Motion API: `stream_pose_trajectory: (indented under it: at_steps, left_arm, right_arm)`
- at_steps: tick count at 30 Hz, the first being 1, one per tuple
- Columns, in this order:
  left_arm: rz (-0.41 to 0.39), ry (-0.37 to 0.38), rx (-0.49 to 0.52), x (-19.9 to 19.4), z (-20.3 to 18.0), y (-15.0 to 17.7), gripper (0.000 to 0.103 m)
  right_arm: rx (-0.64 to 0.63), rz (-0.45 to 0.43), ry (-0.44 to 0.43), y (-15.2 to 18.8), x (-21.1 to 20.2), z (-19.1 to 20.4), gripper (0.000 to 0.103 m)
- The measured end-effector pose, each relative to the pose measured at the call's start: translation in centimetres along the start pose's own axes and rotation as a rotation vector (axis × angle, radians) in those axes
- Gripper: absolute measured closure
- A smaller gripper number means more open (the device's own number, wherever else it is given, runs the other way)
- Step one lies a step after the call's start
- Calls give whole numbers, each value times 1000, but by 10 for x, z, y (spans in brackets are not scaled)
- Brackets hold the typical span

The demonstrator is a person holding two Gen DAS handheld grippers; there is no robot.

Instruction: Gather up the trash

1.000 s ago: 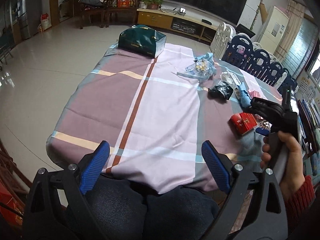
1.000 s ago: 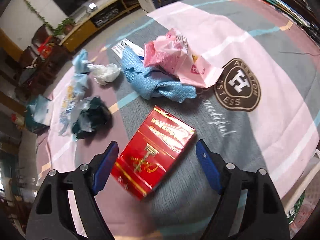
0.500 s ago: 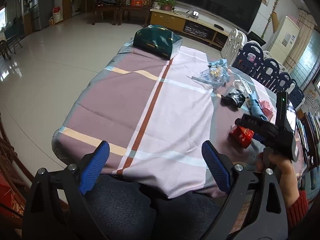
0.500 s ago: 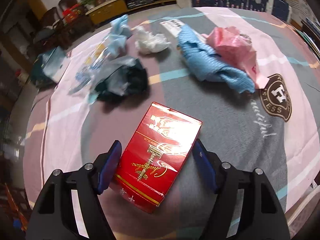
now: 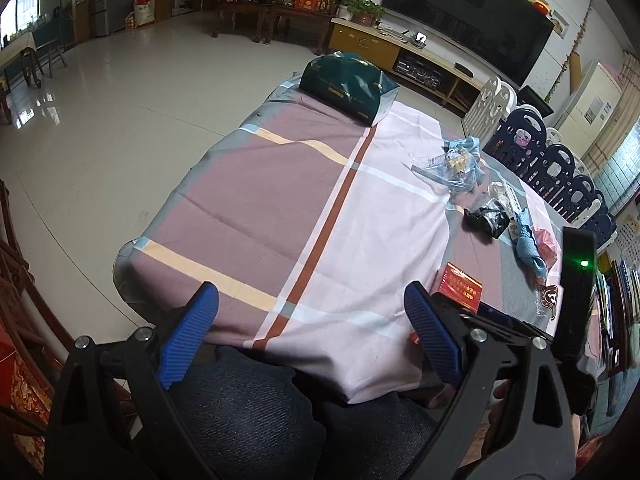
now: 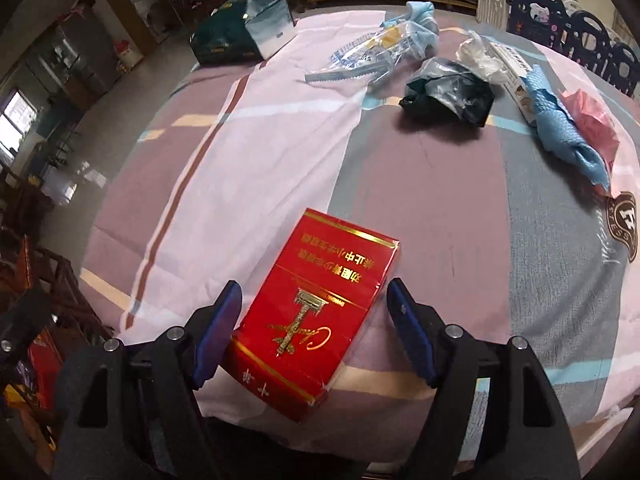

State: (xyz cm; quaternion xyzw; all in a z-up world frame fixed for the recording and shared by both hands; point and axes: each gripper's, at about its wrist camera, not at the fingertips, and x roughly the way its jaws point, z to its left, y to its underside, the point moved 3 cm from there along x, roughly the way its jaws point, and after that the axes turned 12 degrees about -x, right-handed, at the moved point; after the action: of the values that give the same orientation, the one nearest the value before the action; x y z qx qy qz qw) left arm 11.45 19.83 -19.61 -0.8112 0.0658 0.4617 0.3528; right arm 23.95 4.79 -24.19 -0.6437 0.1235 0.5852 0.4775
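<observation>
Red and glossy, the cigarette box (image 6: 316,312) lies flat on the tablecloth (image 6: 440,208) near its front edge, between the two blue pads of our right gripper (image 6: 314,334). From left to right in the right wrist view: the left pad (image 6: 218,334) is against the box's long side or almost so, and we cannot tell if it touches; then the box; then a clear gap; then the right pad (image 6: 408,336). So these jaws stand apart and do not clamp yet.

We think the risk is here: if we close now, one pad may push the box sideways, or it may turn and slip on its smooth film.

Our left gripper (image 5: 312,334) waits with jaws wide apart and nothing between them. The green bag (image 6: 236,32) is far at the back, and the crumpled wrappers (image 6: 448,94) lie well apart on the right.
</observation>
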Motion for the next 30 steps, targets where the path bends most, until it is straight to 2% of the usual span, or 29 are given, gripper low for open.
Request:
stream_pose_trajectory:
  at_steps: [3,6,9,13,19,30]
  left_arm:
    - [9,-2,-6,2,1,0,9]
    - [11,0,-8,2,1,0,9]
    - [7,4,-12,2,1,1,9]
    - [7,-1,-11,2,2,1,9]
    - [6,-3,-10,3,2,1,9]
    - [14,-18,-5,9,3,3,9]
  right_arm:
    - [69,-52,16,5,-19,-11,26]
    - [160,-152,72,11,-43,-29,26]
    - [305,-220,105,25,-63,-48,26]
    - [464,-275,94,54,-79,-56,26]
    - [497,-246,106,82,-73,-51,26]
    - [506,-188,103,90,-61,-49,26]
